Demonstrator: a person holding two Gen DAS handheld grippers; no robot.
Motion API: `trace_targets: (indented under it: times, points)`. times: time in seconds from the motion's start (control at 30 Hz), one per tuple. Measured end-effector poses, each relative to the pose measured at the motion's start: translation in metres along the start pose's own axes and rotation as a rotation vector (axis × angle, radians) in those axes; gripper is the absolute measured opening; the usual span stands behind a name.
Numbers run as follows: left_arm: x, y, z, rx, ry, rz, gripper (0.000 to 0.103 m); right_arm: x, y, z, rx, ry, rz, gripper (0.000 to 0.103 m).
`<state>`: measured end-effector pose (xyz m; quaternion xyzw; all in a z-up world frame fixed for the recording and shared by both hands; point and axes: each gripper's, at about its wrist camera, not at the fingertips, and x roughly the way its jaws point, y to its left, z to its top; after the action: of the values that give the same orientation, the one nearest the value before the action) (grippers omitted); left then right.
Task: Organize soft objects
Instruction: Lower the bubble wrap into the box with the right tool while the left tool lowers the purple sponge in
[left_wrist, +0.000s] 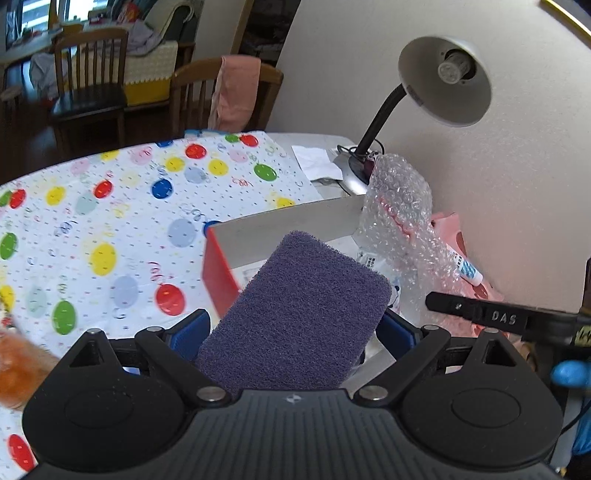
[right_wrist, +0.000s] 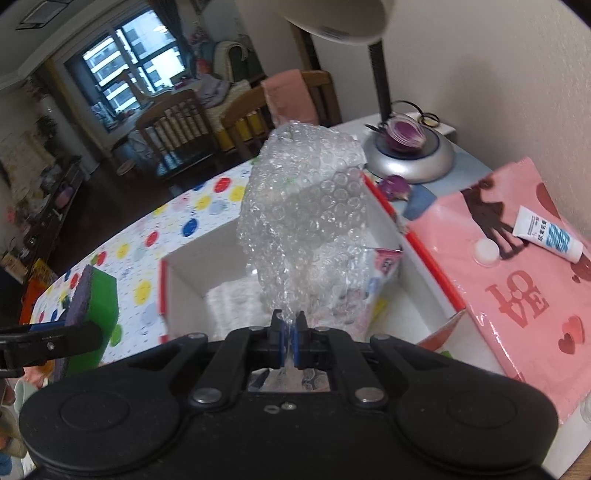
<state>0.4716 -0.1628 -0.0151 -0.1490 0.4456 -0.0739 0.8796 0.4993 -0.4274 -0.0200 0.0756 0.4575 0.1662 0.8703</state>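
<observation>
My left gripper (left_wrist: 291, 332) is shut on a thick sponge (left_wrist: 303, 306) with a purple scouring face. Its green body (right_wrist: 105, 302) shows in the right wrist view, at the left of the box. The sponge hangs over the near left corner of a red box with a white inside (left_wrist: 221, 273). My right gripper (right_wrist: 290, 332) is shut on the lower edge of a crumpled sheet of clear bubble wrap (right_wrist: 306, 206), which stands up above the open box (right_wrist: 184, 291). The same bubble wrap (left_wrist: 399, 206) appears in the left wrist view at the box's right side.
The box rests on a balloon-print tablecloth (left_wrist: 110, 221). A desk lamp (left_wrist: 443, 77) with a silver base (right_wrist: 410, 158) stands behind it by the wall. Right of the box lies a pink LOVE bag (right_wrist: 517, 288) with a white tube (right_wrist: 546, 236) on it. Wooden chairs (left_wrist: 92, 74) stand beyond the table.
</observation>
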Motion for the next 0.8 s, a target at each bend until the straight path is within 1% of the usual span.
trace_targets:
  times: [0.1,0.2,0.3,0.53,0.6,0.7,0.8]
  points:
    - [0.021,-0.011,0.009,-0.006,0.021,0.012,0.097,0.013,-0.009,0.004,0.019,0.023,-0.006,0.004]
    - [0.042,-0.022,0.017,0.018,0.033,0.040,0.097,0.029,-0.015,0.009,0.035,0.050,-0.013,0.005]
    - [0.063,-0.028,0.023,0.026,0.056,0.051,0.097,0.046,-0.020,0.012,0.044,0.080,-0.019,0.006]
    - [0.099,-0.041,0.027,0.034,0.101,0.072,0.097,0.083,-0.030,0.017,0.064,0.134,-0.019,0.007]
    - [0.108,-0.046,0.028,0.042,0.107,0.074,0.097,0.091,-0.031,0.017,0.059,0.144,-0.026,0.007]
    - [0.119,-0.054,0.030,0.083,0.109,0.089,0.097,0.098,-0.035,0.014,0.060,0.154,-0.019,0.007]
    - [0.131,-0.055,0.031,0.108,0.111,0.121,0.097,0.099,-0.037,0.010,0.058,0.159,-0.001,0.007]
